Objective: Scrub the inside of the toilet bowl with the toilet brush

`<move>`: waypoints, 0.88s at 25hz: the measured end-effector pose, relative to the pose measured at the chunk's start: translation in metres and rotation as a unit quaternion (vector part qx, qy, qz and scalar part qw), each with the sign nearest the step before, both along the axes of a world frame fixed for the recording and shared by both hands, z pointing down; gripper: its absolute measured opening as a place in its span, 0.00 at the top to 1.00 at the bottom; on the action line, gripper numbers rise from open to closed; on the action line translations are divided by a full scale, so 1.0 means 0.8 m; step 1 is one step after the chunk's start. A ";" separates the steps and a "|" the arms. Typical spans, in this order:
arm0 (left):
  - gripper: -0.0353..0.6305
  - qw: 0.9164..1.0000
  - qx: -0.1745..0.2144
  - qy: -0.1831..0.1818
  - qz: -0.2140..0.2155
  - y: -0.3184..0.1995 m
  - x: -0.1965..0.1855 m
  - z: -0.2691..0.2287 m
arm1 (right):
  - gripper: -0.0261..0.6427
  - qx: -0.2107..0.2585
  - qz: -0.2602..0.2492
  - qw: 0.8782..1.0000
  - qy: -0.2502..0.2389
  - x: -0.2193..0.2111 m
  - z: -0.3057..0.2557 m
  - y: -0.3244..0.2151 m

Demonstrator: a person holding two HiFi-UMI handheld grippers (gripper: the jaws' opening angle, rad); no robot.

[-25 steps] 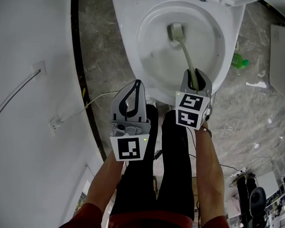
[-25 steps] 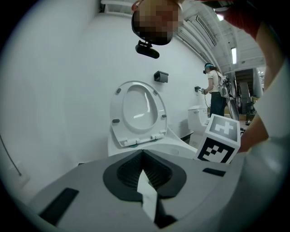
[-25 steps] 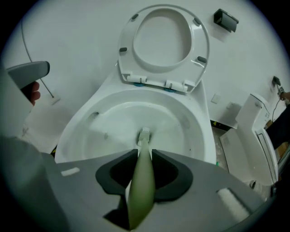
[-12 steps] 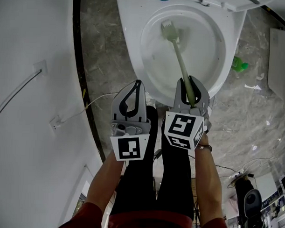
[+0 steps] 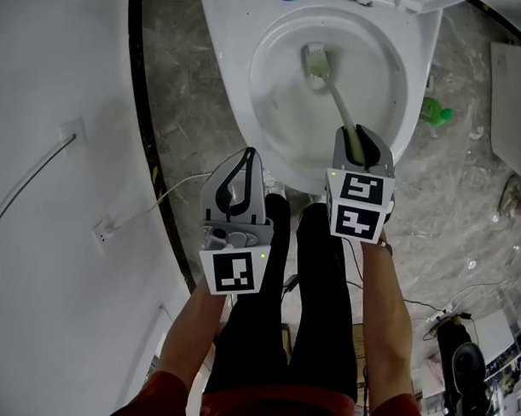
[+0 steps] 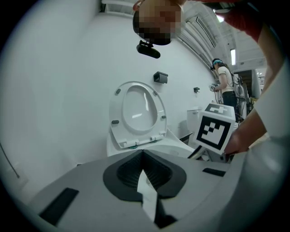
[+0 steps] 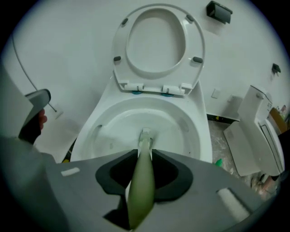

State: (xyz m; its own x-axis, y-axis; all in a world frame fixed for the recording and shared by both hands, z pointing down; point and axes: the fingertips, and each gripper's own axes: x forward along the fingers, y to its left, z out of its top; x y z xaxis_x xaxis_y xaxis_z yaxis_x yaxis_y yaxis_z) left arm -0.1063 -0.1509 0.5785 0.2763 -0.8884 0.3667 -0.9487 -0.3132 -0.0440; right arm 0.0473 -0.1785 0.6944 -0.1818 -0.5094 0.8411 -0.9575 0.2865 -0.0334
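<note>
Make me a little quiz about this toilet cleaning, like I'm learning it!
1. True or false: the right gripper is shut on the pale green plastic toilet brush.
2. The brush's bristle head is: (A) inside the white ceramic toilet bowl, (B) on the floor, (C) in a bucket.
3. Fill in: the white plastic toilet seat is flipped ____.
Key: 1 true; 2 A; 3 up.

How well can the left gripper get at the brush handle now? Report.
Probably yes: the left gripper, shut and empty, hangs beside the right gripper, which clamps the toilet brush handle, with nothing between them. Its jaws would need opening first.
</note>
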 end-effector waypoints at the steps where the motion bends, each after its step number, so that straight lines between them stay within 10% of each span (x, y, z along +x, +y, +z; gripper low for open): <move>1: 0.94 1.000 0.000 0.000 0.001 0.000 0.002 -0.001 | 0.80 0.005 0.015 1.000 -0.008 0.007 -0.011 0.002; 22: 0.94 1.000 -0.003 0.001 0.021 0.017 0.023 -0.012 | 0.80 -0.013 0.215 0.968 -0.130 0.072 -0.037 0.025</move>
